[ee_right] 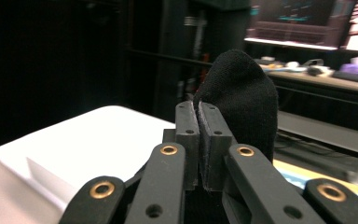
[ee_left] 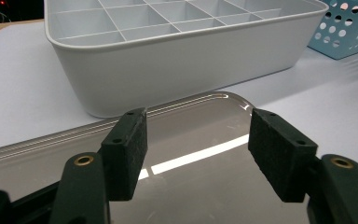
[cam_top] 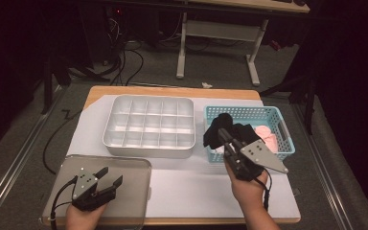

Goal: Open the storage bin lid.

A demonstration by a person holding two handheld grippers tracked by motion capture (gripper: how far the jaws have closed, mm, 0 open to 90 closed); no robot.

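My right gripper [cam_top: 223, 135] is shut on a black sock [cam_top: 214, 130] that hangs lifted over the left end of the blue basket [cam_top: 283, 125]. In the right gripper view the jaws [ee_right: 198, 112] are pressed together on the sock [ee_right: 244, 93], which bulges up past them to the right. My left gripper [cam_top: 112, 175] rests open over a clear lid [cam_top: 134, 191] at the table's front left. Nothing is between its pads [ee_left: 129, 149] in the left gripper view, where the lid [ee_left: 191, 154] lies just below them.
A white divided tray [cam_top: 148, 141] stands in the middle of the white mat [cam_top: 191, 187], also seen close ahead as the tray [ee_left: 177, 70] in the left gripper view. The basket holds pink cloth [cam_top: 267, 136] and more black fabric [cam_top: 245, 130]. A desk frame [cam_top: 254, 57] stands beyond the table.
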